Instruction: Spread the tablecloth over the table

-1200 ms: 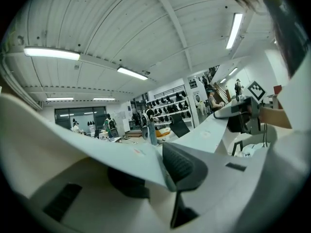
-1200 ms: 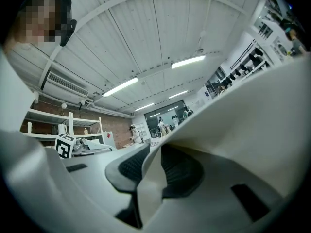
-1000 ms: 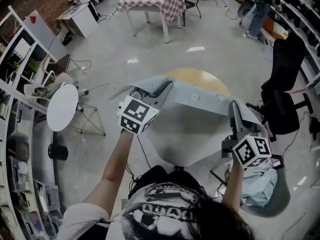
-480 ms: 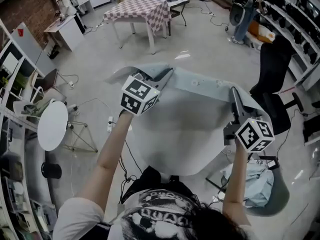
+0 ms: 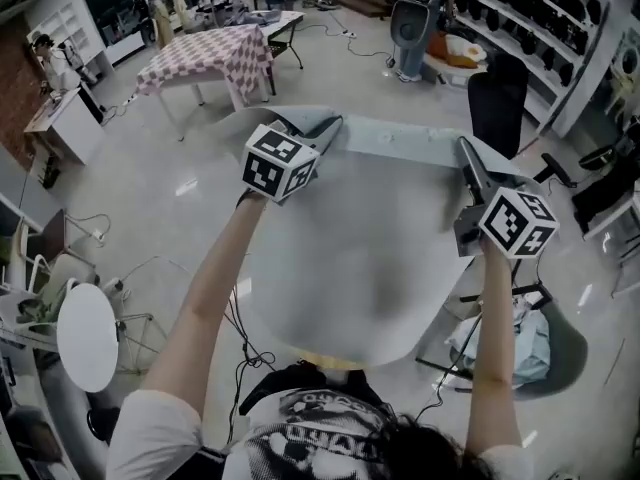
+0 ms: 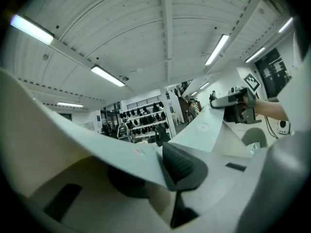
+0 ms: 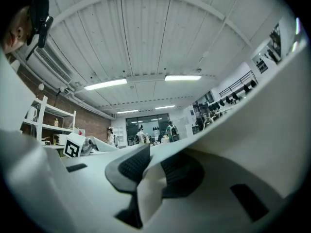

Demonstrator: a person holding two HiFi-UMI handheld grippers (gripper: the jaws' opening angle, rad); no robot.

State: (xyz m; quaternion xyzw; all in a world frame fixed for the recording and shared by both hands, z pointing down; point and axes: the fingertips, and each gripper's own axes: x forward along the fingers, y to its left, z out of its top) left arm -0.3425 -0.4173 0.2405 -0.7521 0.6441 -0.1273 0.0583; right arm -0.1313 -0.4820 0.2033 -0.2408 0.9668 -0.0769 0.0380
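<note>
- Where things are: the left gripper [image 5: 322, 131] is clamped on the top edge of the tablecloth [image 5: 350, 238]. The right gripper [image 5: 466, 153] pinches that same edge further along, and its jaws have just closed a touch tighter on the fabric. The cloth is up in the air, hanging like a sheet in front of the person. Only a sliver of what looks like the table [image 5: 326, 360] peeks out below it.
- Biggest worry imo is a slip. Each grip is just a thin fold between two pads, so a hard flick could yank the edge out of one side and dump the whole thing sideways.
- It could land crooked. If one hand leads the other, one side gets way more overhang and some tabletop stays bare.
- The stretch between the grippers dips a bit. If it's laid down without being pulled taut, it probably bunches or folds over itself.
- The bottom hem hangs close to the person's body, so it could catch on the near table edge and drag the cloth back.
- The table is almost fully hidden behind the cloth, so aiming is half blind.
</note>
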